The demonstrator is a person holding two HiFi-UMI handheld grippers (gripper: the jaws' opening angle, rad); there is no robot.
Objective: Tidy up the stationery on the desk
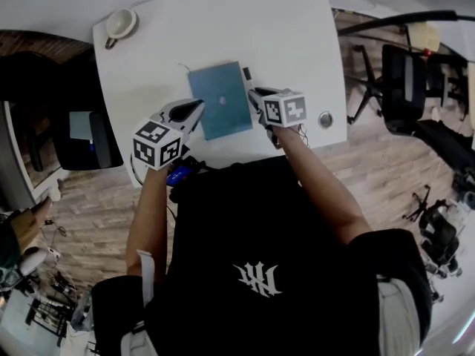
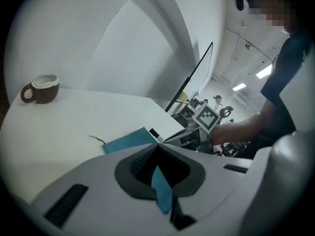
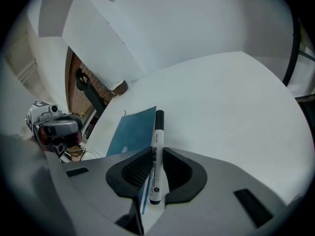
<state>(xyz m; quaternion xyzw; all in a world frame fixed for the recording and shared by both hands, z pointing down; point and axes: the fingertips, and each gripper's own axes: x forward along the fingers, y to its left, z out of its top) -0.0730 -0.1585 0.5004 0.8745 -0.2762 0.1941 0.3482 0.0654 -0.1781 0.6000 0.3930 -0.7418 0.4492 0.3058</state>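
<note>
Nearest to us, at 7 o'clock of the notebook [image 1: 220, 99], the left gripper [image 1: 197, 110] reaches in over the near edge of the white tabletop [image 1: 289, 35]. Its jaws are closed all the way, and a thin strip of the notebook's teal edge is pinched between them. The rest of the notebook lies flat on the tabletop beyond the jaws.

At 3 o'clock of the notebook the right gripper [image 1: 254, 95] points steeply down along the notebook's right edge. Its jaws stand partly apart and are closed on a marker [image 3: 157, 132], a white barrel with a black cap, with the pads against the barrel on both sides. The marker lies in line with the jaws, its cap toward 12 o'clock, just beside the notebook's far right corner. We cannot tell whether the marker touches the tabletop.

A small round metal disc [image 1: 325, 119] sits in the tabletop at 4 o'clock of the notebook, near the right edge. A thin cord [image 1: 183, 68] trails from the notebook's far left corner.

Farther off, at 11 o'clock, a cup [image 1: 119, 24] with a dark outside and pale rim stands near the far left corner of the tabletop, well apart from everything else. Past the right edge, on the wooden floor, stands a black office chair [image 1: 404, 76].
</note>
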